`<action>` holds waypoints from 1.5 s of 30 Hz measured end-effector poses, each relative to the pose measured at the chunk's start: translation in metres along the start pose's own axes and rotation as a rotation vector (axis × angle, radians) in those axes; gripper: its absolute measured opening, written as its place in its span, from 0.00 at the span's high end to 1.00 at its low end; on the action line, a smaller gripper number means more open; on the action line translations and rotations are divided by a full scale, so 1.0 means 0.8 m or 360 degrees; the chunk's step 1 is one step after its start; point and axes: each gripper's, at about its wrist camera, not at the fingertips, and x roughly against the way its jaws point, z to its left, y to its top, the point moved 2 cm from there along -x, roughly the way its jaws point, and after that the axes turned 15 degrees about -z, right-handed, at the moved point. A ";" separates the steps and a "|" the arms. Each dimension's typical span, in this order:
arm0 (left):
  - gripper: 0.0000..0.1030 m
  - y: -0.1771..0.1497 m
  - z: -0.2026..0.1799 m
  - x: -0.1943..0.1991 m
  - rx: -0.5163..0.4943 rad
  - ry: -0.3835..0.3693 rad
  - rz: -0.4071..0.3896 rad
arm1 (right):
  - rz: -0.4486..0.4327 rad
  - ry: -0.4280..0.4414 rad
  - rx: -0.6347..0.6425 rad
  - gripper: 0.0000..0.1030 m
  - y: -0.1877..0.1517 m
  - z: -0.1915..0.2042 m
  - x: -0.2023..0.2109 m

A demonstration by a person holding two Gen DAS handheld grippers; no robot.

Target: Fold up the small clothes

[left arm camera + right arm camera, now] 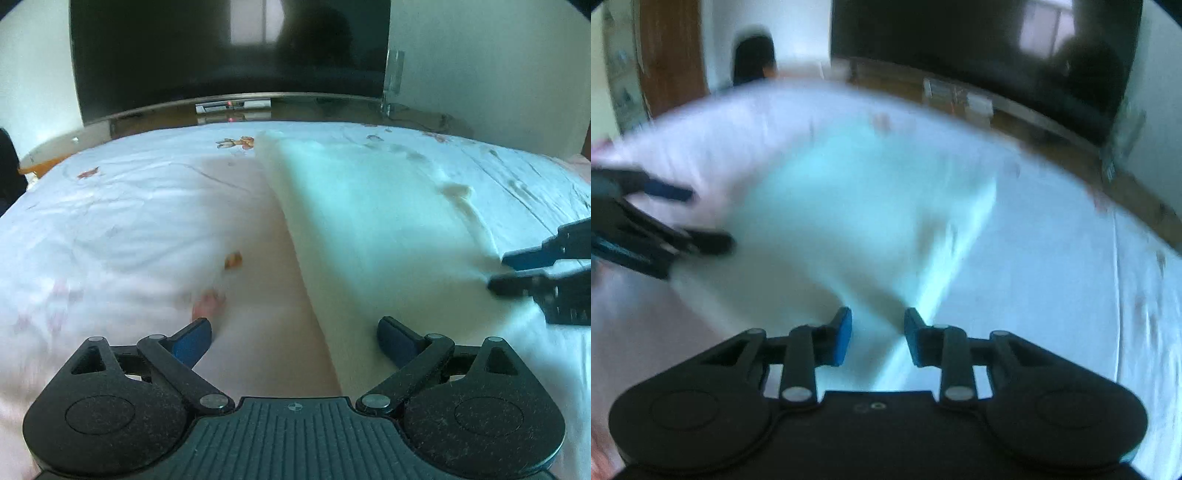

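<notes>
— Left wrist view first: what lies under your left claw?

— A pale, soft cloth, folded flat with one long straight edge running diagonally across the bed. The bedsheet is white, wrinkled, printed with small orange figures. My left claw's jaws stand wide apart over that edge, nothing between the blue pads.

— And the right claw?

— Its jaws are partly parted, pads pressing on nothing; the cloth lies below and ahead of them, blurred. From the left view its tips sit at the cloth's right border.

— Beyond the bed?

— A big dark glossy screen on a wooden stand.
</notes>
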 end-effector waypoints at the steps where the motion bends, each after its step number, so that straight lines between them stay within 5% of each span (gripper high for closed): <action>1: 0.07 -0.006 0.001 0.015 0.0023 0.0020 -0.0017 | -0.0037 -0.0031 -0.0020 0.68 -0.008 0.000 0.009; 4: 0.07 -0.012 -0.002 0.074 0.0053 0.0120 -0.0081 | -0.0054 -0.0103 -0.0173 0.66 -0.009 -0.008 0.056; 7: 0.00 -0.011 -0.014 0.128 0.0103 0.0160 -0.0086 | -0.0225 -0.0133 -0.0243 0.40 -0.010 -0.002 0.131; 14: 0.00 0.007 -0.059 0.223 0.0088 0.0159 -0.0193 | -0.0314 -0.0167 -0.0319 0.27 -0.017 0.023 0.232; 31: 0.00 0.028 -0.142 0.471 0.0074 0.0139 -0.0453 | -0.0537 -0.0369 -0.0396 0.21 -0.044 0.090 0.470; 45: 0.00 0.048 -0.172 0.500 0.0011 0.0091 -0.0535 | -0.0641 -0.0464 -0.0376 0.20 -0.032 0.097 0.519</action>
